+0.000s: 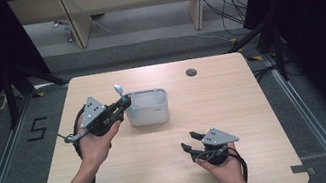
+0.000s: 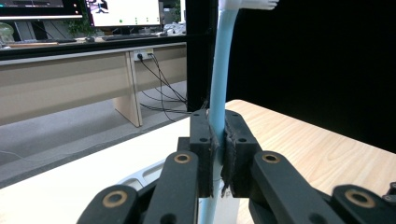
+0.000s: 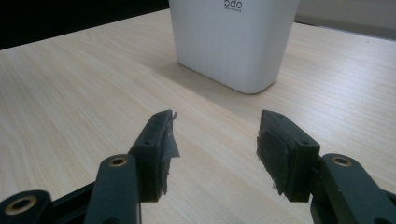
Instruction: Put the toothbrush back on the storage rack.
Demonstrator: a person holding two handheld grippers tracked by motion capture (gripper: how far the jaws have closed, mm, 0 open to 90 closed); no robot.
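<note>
A light-blue plastic toothbrush (image 2: 218,93) is pinched upright by the left claw (image 1: 123,104), just beside the white plastic bin (image 1: 148,108); probably it gets lowered in next. The right claw (image 3: 215,144) is spread, idle.

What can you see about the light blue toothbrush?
The toothbrush has a slim, light blue handle that looks like smooth plastic, with a white head at the top. It stands almost upright, head up. The left gripper is shut on its handle, with both pads pressing its sides. It is held up just left of the white container, at its rim. Its lower end goes down past the gripper, where I cannot follow it, so I cannot tell if it touches the container.
</note>
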